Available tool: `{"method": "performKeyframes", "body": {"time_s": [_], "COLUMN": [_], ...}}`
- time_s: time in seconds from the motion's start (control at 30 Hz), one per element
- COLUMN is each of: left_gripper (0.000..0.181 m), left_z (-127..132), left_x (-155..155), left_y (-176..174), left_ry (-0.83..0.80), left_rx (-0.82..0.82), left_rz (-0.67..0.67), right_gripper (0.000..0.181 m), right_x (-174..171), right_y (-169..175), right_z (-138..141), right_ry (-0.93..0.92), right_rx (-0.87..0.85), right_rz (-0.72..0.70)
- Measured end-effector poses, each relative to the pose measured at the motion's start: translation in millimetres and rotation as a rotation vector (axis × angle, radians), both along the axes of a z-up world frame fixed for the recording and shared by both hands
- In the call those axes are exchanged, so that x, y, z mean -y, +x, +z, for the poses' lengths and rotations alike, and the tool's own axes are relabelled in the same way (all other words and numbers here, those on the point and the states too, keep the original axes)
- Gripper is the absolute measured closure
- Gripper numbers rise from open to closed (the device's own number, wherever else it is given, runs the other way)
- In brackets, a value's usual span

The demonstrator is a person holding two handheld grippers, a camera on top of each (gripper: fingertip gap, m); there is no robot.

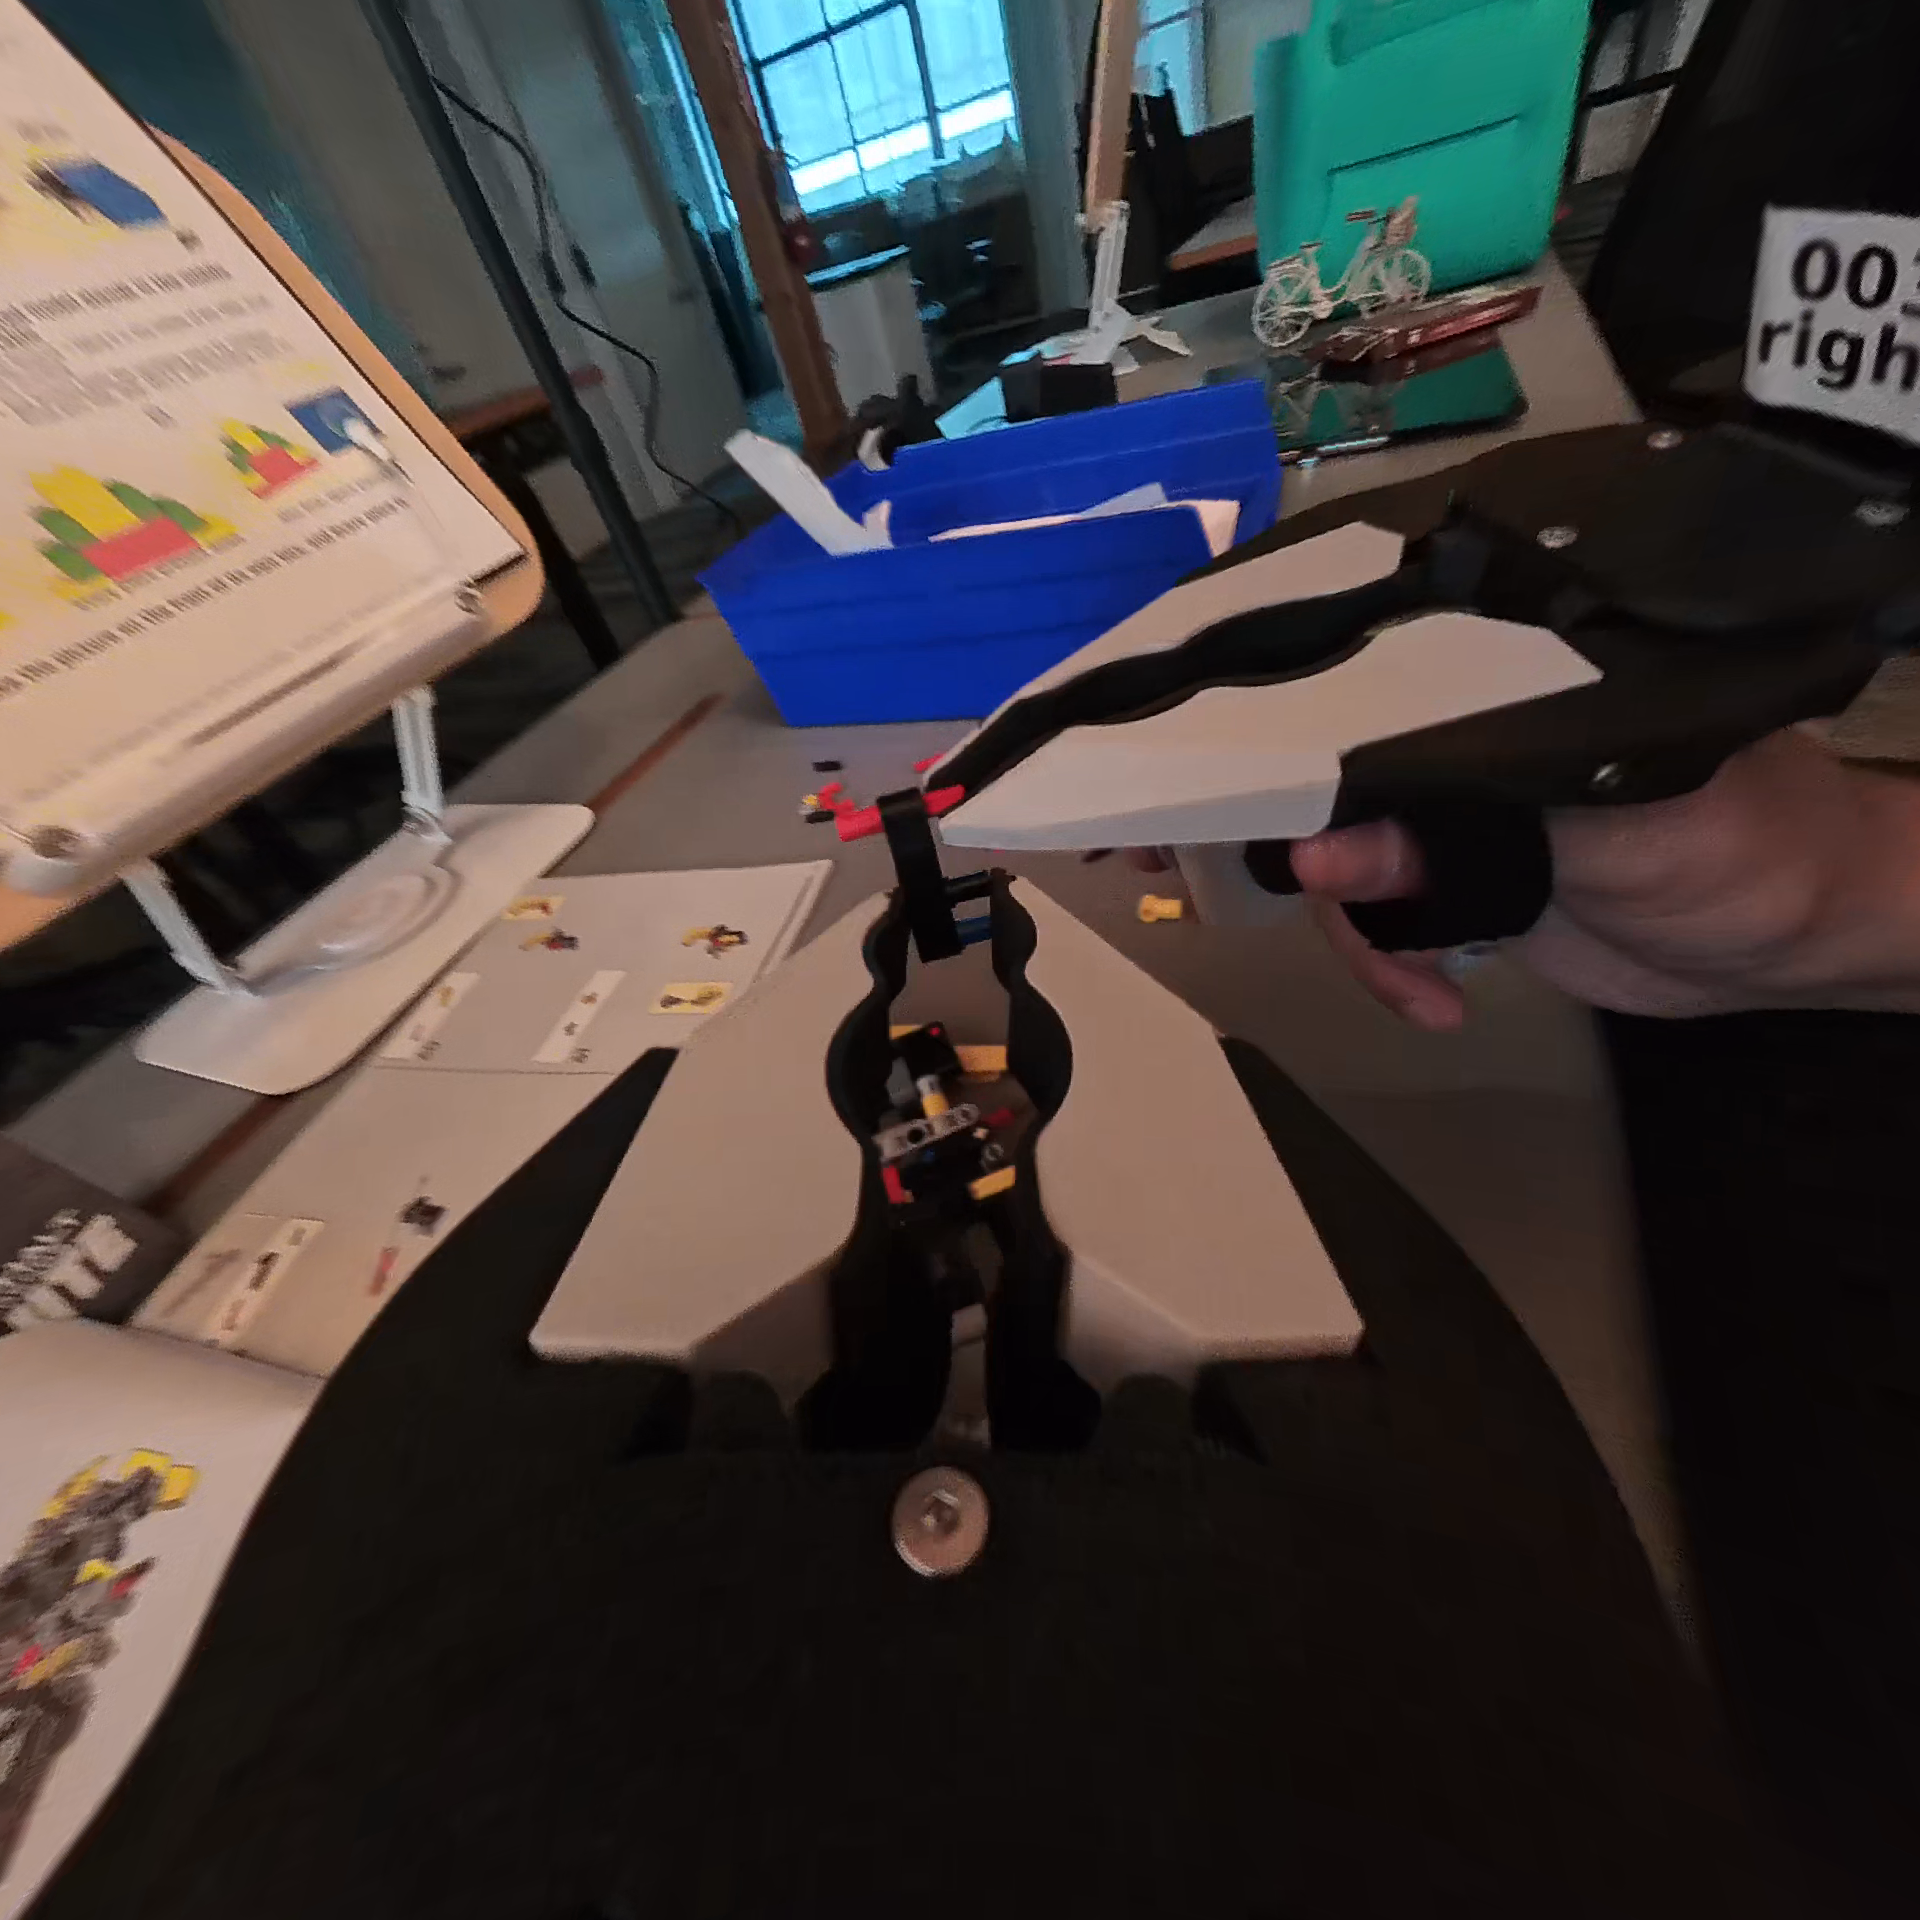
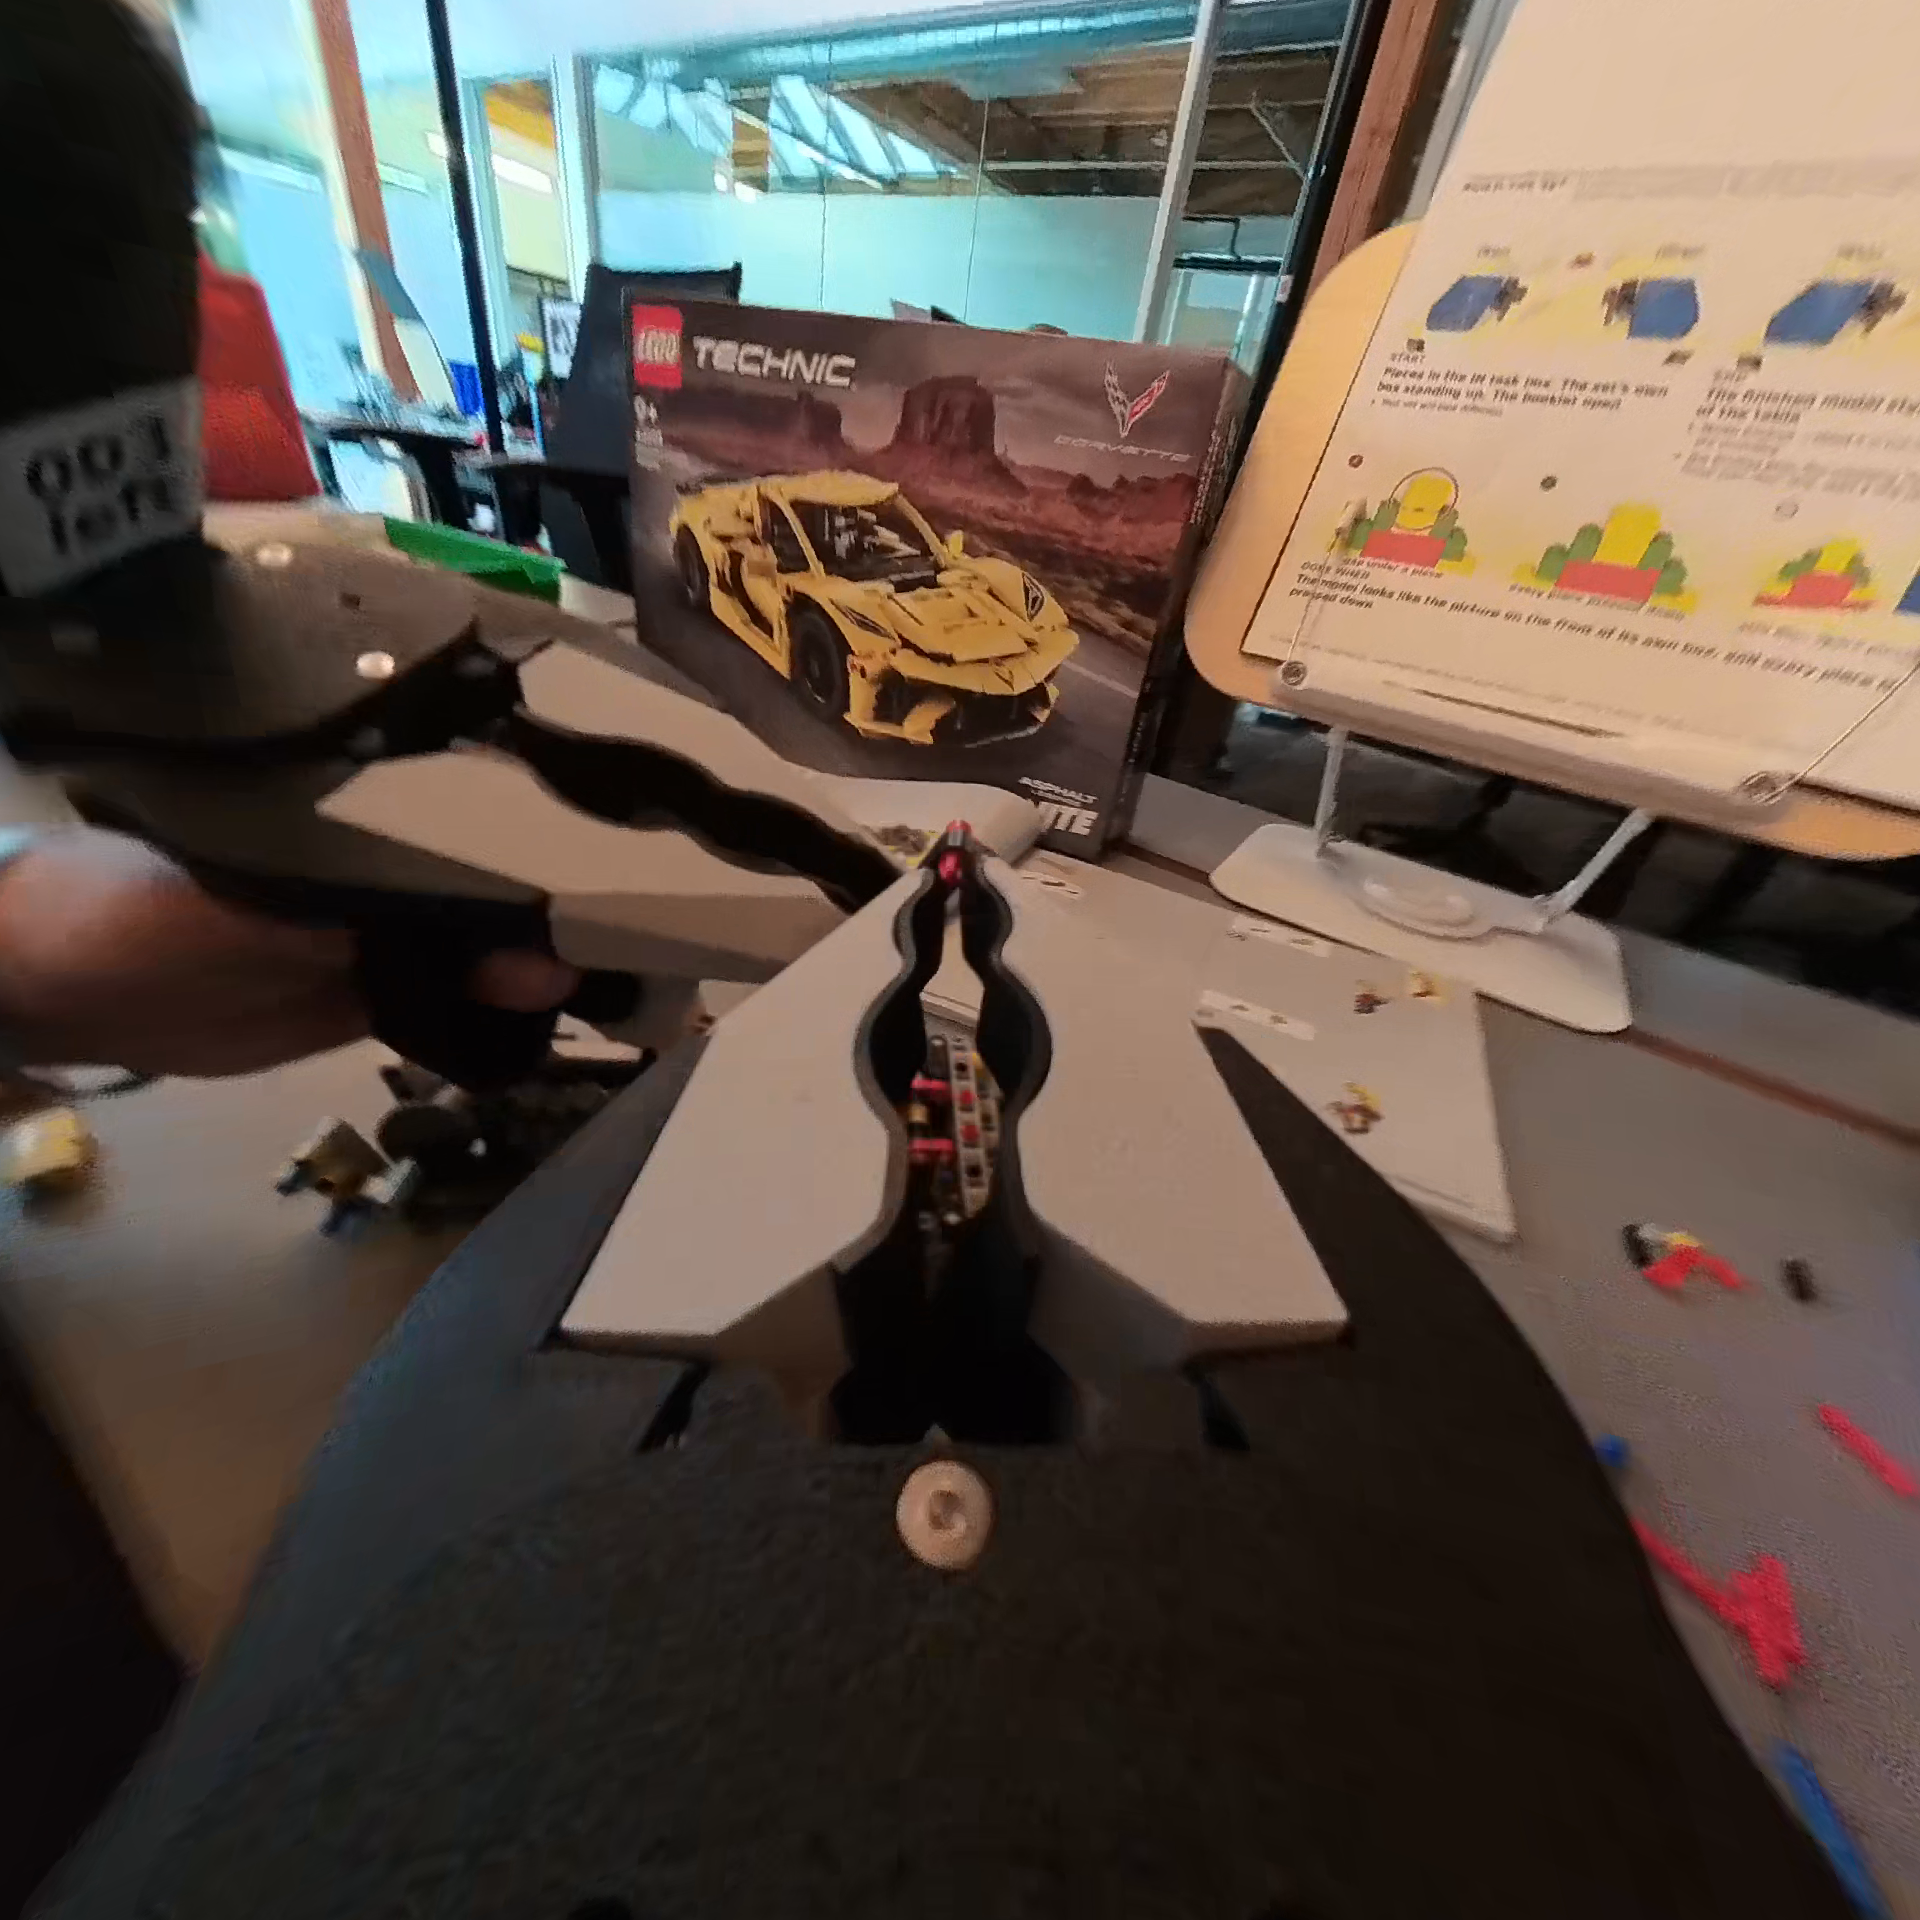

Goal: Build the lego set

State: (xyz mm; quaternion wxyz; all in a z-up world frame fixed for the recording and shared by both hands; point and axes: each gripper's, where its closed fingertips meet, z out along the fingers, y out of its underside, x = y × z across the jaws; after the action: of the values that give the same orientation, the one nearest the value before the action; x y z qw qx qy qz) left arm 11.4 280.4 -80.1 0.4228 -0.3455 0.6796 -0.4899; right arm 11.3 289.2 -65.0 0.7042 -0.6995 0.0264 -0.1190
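Between our left tool's (image 1: 951, 914) fingers, nearest the lens, we held a short black beam (image 1: 923, 883) upright, the tool closed on its lower end where a black and a blue pin stuck out sideways. Our right tool (image 1: 951, 805) came in from the right, pinched shut on a thin red axle (image 1: 894, 814) whose far end passed through the beam's top hole.

To seat it well, we judged we had to keep the beam steady and vertical, line the axle square to the hole, and push straight along its length; any twist risked levering the beam out of the left grip.

Below the held parts, a partly built sub-assembly (image 1: 940, 1122) of black, grey, yellow and red pieces lay on the surface (image 1: 1382, 1091). Open instruction pages (image 1: 603, 966) lay toward the surface's left side, beside a stand holding a sheet. Loose red and yellow pieces lay scattered toward the far edge in front of a blue bin (image 1: 987, 613). In the right wrist view the set's box (image 2: 925, 561), showing a yellow car, stood at the far edge.
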Motion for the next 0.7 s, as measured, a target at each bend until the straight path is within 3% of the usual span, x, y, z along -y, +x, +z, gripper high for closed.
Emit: {"method": "performKeyframes", "body": {"time_s": [0.27, 0.37, 0.53, 0.7], "left_gripper": [0.165, 0.165, 0.165, 0.165], "left_z": [11.9, 14.4, 4.2, -1.6], "left_x": [-4.1, -2.7, -15.3, -27.0], "left_y": [-1.7, -4.4, 1.1, 1.6], "left_ry": [0.295, 0.310, 0.146, -0.244], "left_rx": [0.221, 0.227, 0.092, -0.115], "left_rz": [0.107, 0.085, 0.057, -0.071], "right_gripper": [0.180, 0.180, 0.178, 0.180], "right_x": [0.5, 2.8, 3.7, 0.1], "right_y": [-8.5, -10.6, -3.2, -0.1], "right_z": [10.0, 13.1, 3.2, -5.2], "right_ry": [0.197, 0.199, 0.138, 0.092], "right_rx": [-0.508, -0.476, -0.262, -0.272], "right_rz": [0.256, 0.270, 0.153, 0.184]}}
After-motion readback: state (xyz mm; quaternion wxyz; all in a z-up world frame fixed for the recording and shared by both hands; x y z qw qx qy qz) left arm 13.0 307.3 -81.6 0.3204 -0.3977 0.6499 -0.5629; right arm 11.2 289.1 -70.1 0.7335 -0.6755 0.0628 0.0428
